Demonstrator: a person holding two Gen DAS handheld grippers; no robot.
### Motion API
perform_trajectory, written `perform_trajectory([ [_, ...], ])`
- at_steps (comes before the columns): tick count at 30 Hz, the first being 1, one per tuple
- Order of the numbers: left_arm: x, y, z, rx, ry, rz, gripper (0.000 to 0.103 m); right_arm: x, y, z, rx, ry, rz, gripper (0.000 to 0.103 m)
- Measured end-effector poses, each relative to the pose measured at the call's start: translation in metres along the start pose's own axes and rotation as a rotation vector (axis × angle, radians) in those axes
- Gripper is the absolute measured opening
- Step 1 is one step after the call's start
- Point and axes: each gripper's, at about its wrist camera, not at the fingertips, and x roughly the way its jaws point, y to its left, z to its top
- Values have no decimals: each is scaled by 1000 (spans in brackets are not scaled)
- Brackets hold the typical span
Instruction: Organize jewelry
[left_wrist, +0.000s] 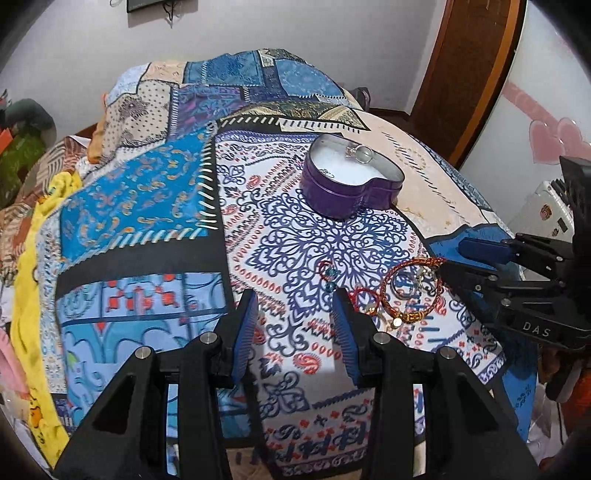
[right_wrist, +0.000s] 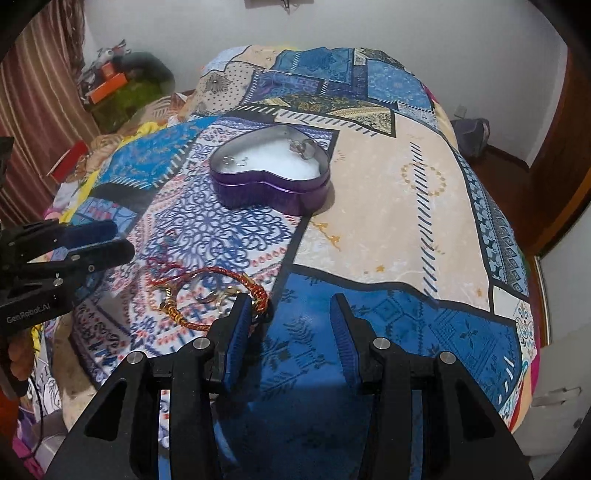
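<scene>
A purple heart-shaped tin (left_wrist: 349, 188) with white padding stands open on the patterned bedspread; it also shows in the right wrist view (right_wrist: 273, 188). A silver ring (left_wrist: 360, 153) lies in it, and small silver pieces (right_wrist: 234, 160) lie at its other side. A red-and-gold braided bracelet (left_wrist: 410, 291) (right_wrist: 218, 291) lies in a loose pile with small rings and blue-stone earrings (left_wrist: 330, 278). My left gripper (left_wrist: 295, 314) is open and empty, just left of the pile. My right gripper (right_wrist: 288, 317) is open and empty, its left finger beside the bracelet.
The patterned bedspread (left_wrist: 147, 206) covers a bed that drops off at the right edge (right_wrist: 524, 332). Yellow cloth (left_wrist: 40, 258) lies at the left. A wooden door (left_wrist: 469, 74) and white wall stand behind. Boxes and clutter (right_wrist: 110, 85) sit far left.
</scene>
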Motion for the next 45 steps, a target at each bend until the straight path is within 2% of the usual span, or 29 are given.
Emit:
perform_trajectory([
  [7,14,1,6,-23,5,-38,41,-1,-2,1,-13,-6,9,40],
  [12,23,-2,7,-29,18,-76,32,3,7,1,-61,-13,16,39],
  [15,25,-3,6,-38,16,-84,29,3,9,3,-68,-14,37,27],
  [17,25,-2,7,-45,10,-86,21,3,8,4,-63,-16,44,22],
  [19,25,-1,7,-47,6,-84,16,2,7,5,-56,-20,54,12],
  [23,25,2,8,-56,0,-89,6,2,6,5,-50,-27,63,8],
  [28,18,1,10,-43,-33,-61,6,-5,6,7,-51,-59,66,5],
  [45,-28,4,22,-39,-149,-44,6,-43,18,25,-78,-180,61,3],
])
